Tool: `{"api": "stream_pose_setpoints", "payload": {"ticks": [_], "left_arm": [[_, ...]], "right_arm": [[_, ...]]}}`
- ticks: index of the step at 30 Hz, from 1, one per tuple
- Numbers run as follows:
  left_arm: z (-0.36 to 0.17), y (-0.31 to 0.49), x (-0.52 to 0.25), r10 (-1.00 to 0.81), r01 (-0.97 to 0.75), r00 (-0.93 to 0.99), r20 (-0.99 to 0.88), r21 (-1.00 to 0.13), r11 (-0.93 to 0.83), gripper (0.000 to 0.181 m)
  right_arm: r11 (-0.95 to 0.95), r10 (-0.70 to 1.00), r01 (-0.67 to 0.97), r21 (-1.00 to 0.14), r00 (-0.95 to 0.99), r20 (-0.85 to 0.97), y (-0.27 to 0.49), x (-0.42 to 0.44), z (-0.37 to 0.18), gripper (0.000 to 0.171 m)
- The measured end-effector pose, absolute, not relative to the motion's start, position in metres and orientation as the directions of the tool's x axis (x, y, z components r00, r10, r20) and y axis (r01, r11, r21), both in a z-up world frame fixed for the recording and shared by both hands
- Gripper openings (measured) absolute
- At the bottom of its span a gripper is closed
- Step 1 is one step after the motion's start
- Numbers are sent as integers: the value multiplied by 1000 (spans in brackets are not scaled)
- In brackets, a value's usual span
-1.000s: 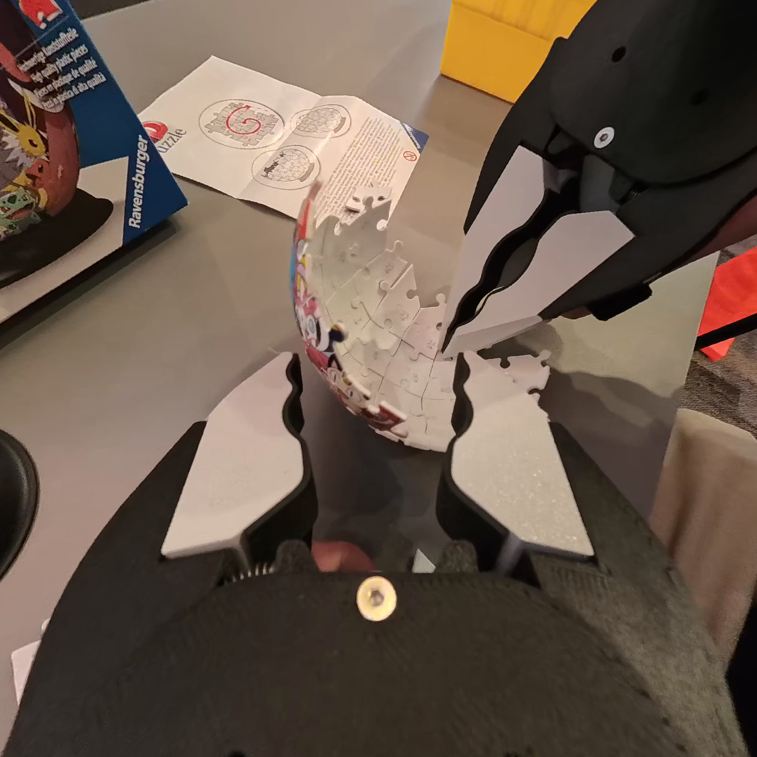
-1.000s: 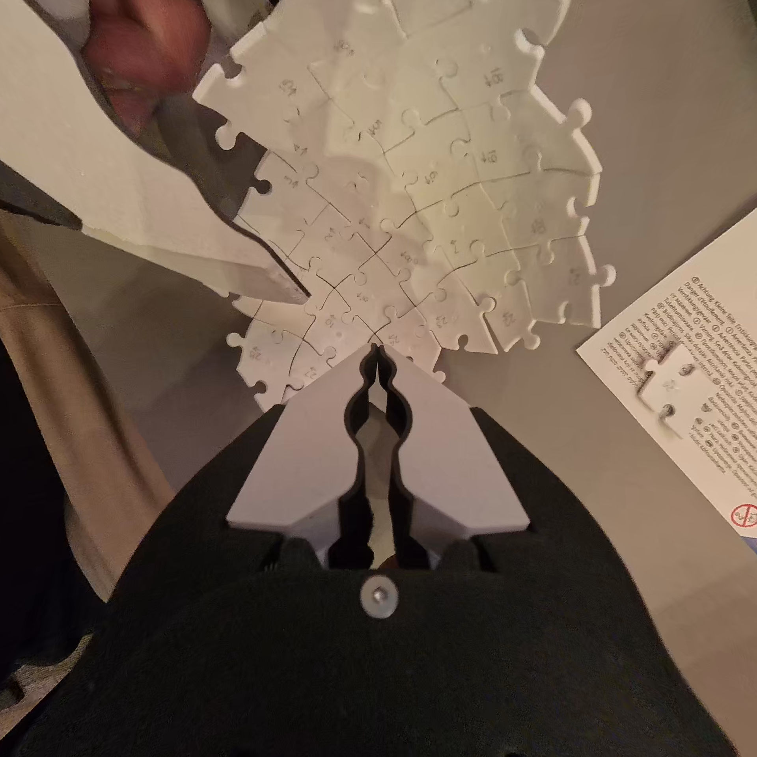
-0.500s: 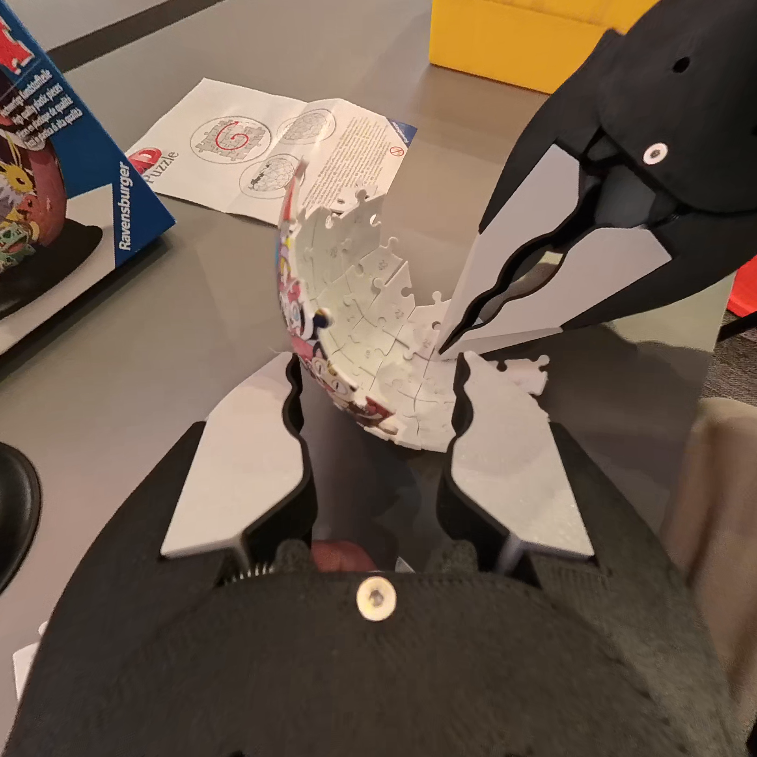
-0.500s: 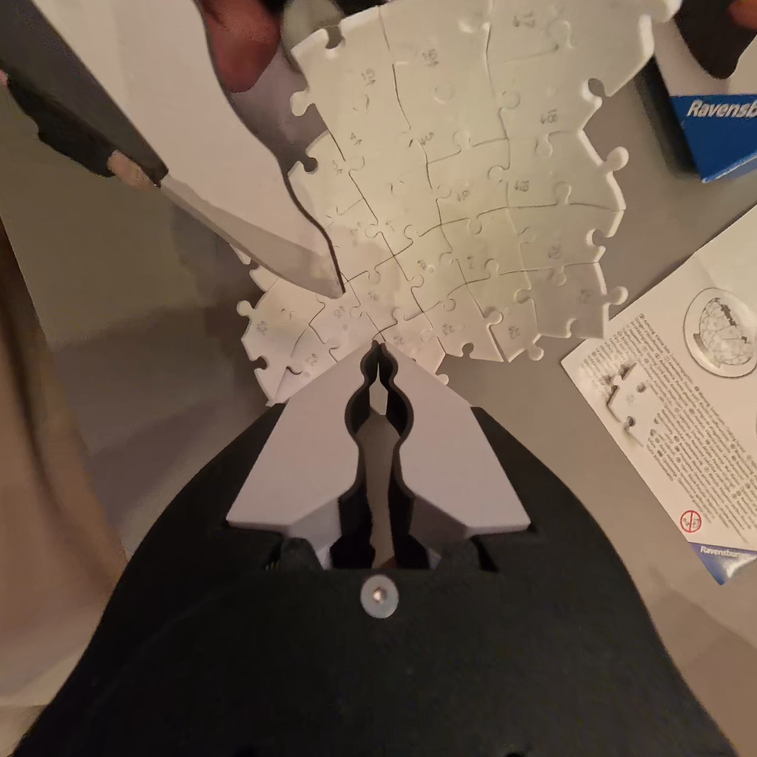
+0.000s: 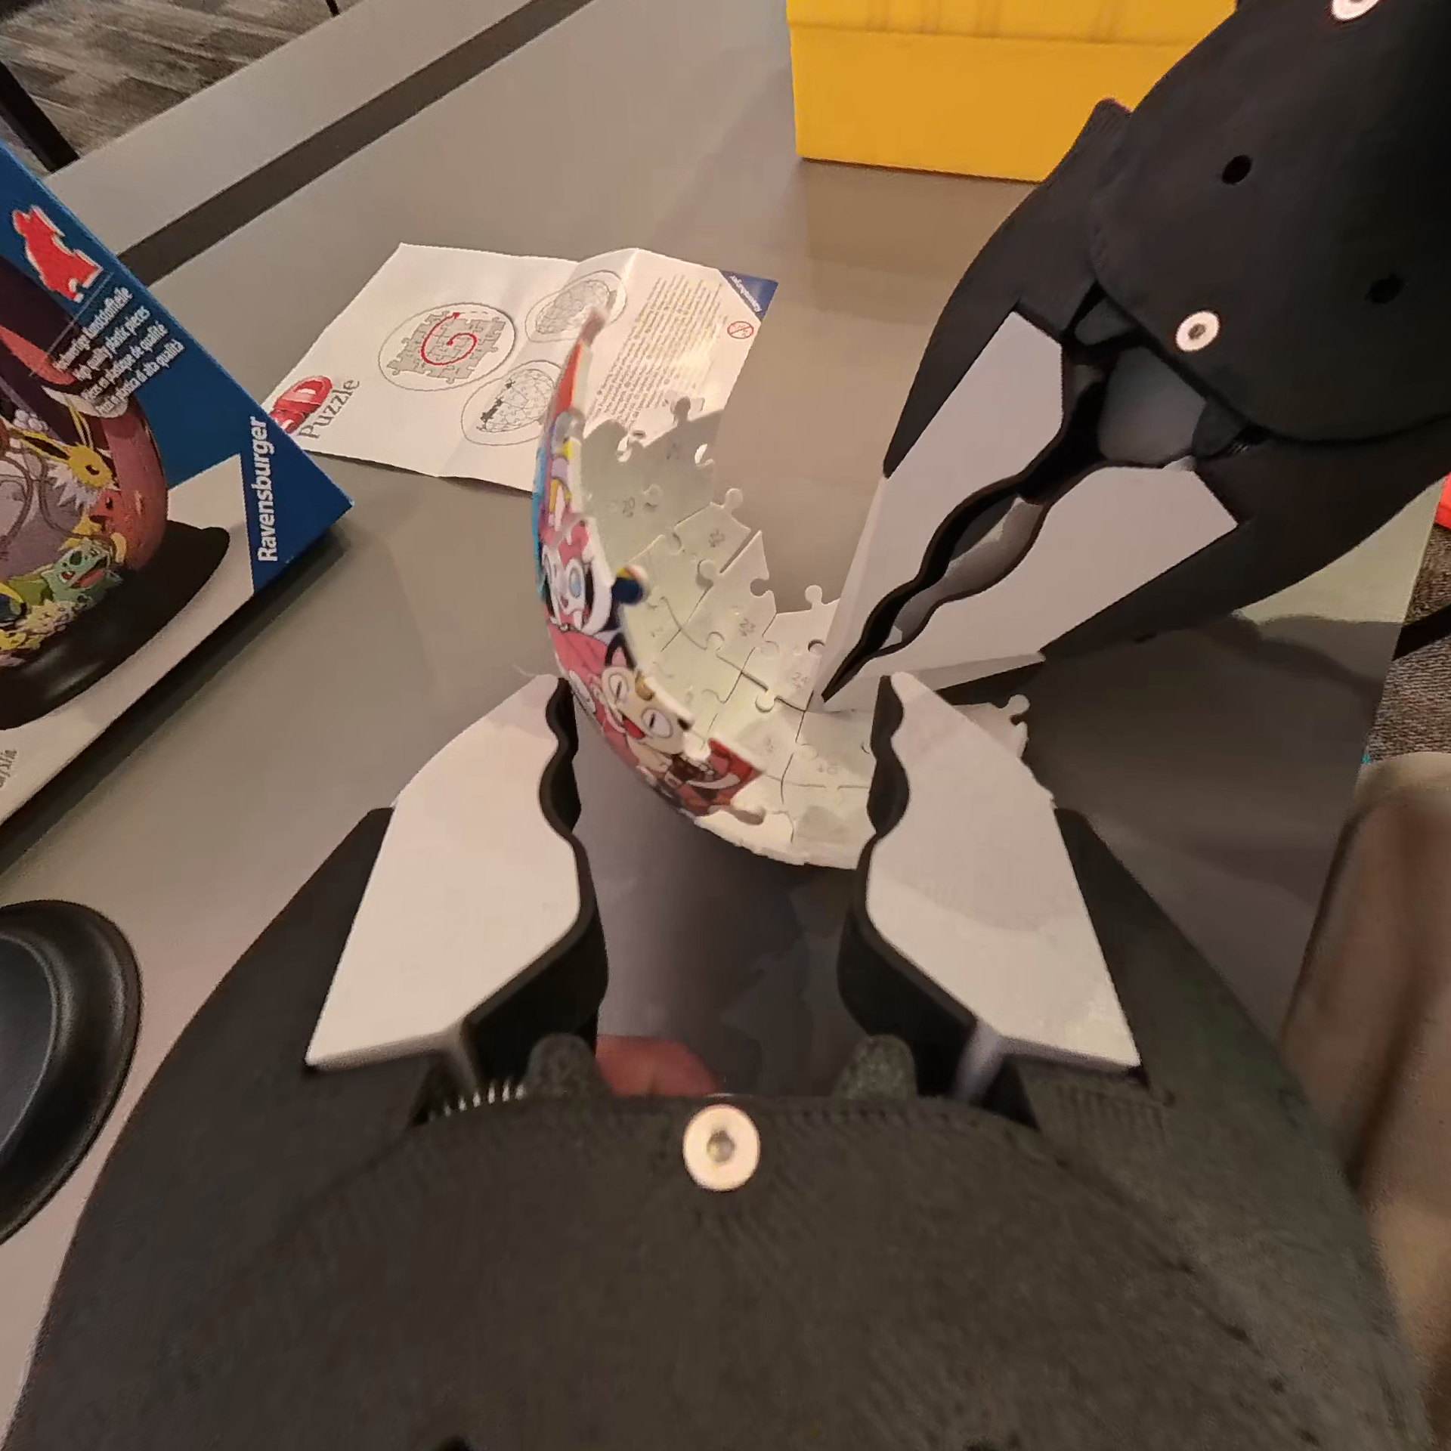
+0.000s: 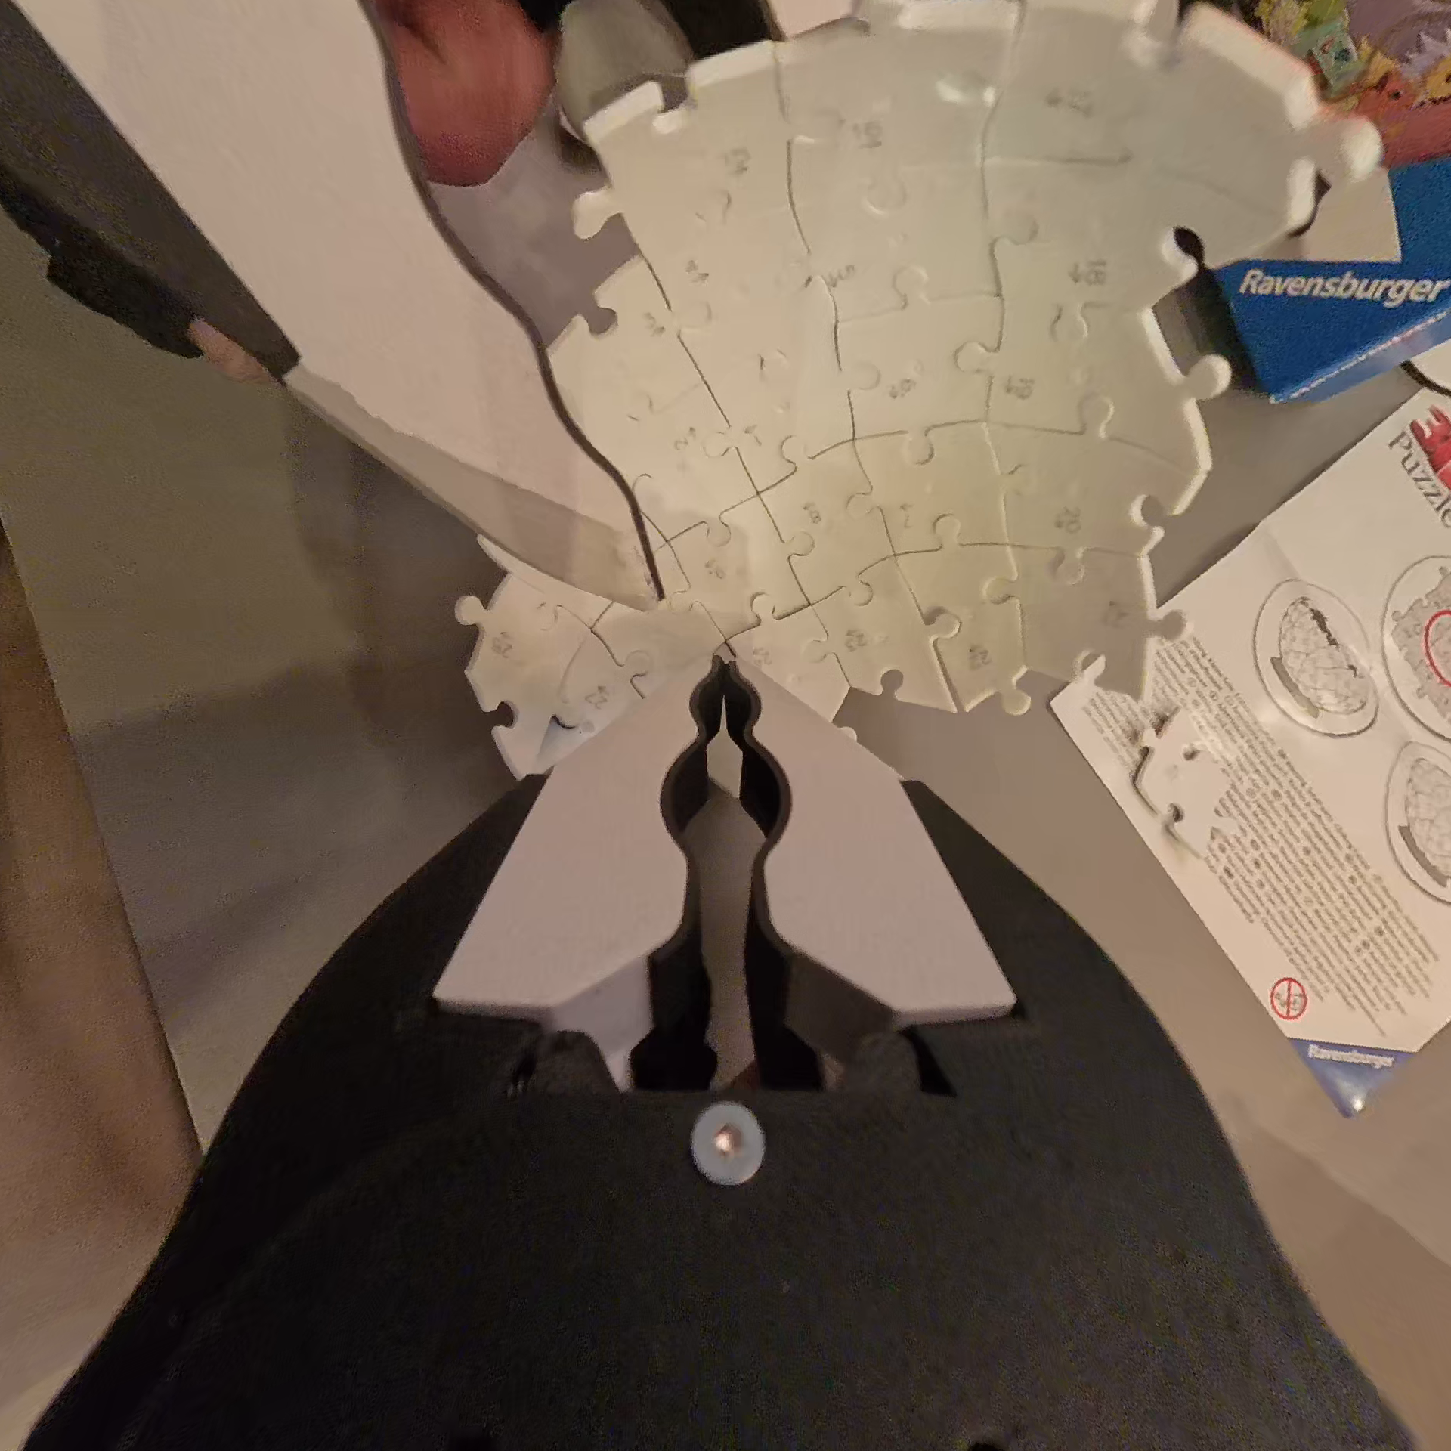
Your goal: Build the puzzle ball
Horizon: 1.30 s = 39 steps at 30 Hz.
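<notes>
The partly built puzzle ball (image 5: 691,628), a curved shell of interlocking plastic pieces with a printed cartoon outside and a plain white inside, is sitting tilted on the grey tabletop (image 5: 330,730). In the left wrist view, the left claw (image 5: 722,722) is standing open, its right finger lying against the shell's near rim and its left finger staying clear of the printed face. The right claw (image 5: 832,691) is reaching in from the upper right, its tips closed and pressing on the white inner surface. A white folded instruction sheet (image 5: 471,369), a blue puzzle box (image 5: 157,471) and a yellow bin (image 5: 942,86) are lying farther back.

In the right wrist view, the right claw (image 6: 724,667) is showing its tips pinched together at the shell's (image 6: 903,392) lower edge; whether they are gripping a piece cannot be told. The left claw's finger (image 6: 471,392) is bracing the shell from the left. One loose white puzzle piece (image 6: 1170,769) is resting on the instruction sheet (image 6: 1295,864).

To seat the seam well, pressure is probably best applied gently while the left claw is steadying the rim, since the shell looks prone to rolling.
</notes>
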<state>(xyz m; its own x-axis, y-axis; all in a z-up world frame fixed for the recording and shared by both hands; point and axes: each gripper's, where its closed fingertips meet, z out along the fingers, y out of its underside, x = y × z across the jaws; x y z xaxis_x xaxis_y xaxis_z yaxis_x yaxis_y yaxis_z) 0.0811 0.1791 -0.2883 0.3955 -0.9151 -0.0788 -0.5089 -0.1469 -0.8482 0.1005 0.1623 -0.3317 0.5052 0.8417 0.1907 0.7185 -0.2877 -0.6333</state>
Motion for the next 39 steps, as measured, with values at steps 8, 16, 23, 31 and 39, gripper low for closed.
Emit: {"api": "stream_pose_setpoints", "payload": {"ticks": [8, 16, 23, 31, 39], "left_arm": [[-293, 185, 79, -909, -506, 414, -57, -844, -178, 71], [-294, 182, 81, -913, -501, 405, -51, -848, -175, 70], [-300, 175, 85, -919, -521, 391, -60, -837, -167, 70], [-300, 176, 86, -918, -518, 394, -51, -837, -176, 70], [-300, 176, 88, -919, -520, 392, -48, -836, -178, 70]], "right_arm": [[-328, 822, 688, -647, 546, 163, 164, 110, -324, 0], [-357, 825, 677, -643, 551, 123, 159, 114, -333, 0], [-382, 790, 609, -695, 605, 96, 162, 114, -315, 0], [-513, 741, 605, -609, 670, 41, 143, 171, -316, 22], [-371, 865, 723, -582, 497, 67, 136, 164, -330, 24]]}}
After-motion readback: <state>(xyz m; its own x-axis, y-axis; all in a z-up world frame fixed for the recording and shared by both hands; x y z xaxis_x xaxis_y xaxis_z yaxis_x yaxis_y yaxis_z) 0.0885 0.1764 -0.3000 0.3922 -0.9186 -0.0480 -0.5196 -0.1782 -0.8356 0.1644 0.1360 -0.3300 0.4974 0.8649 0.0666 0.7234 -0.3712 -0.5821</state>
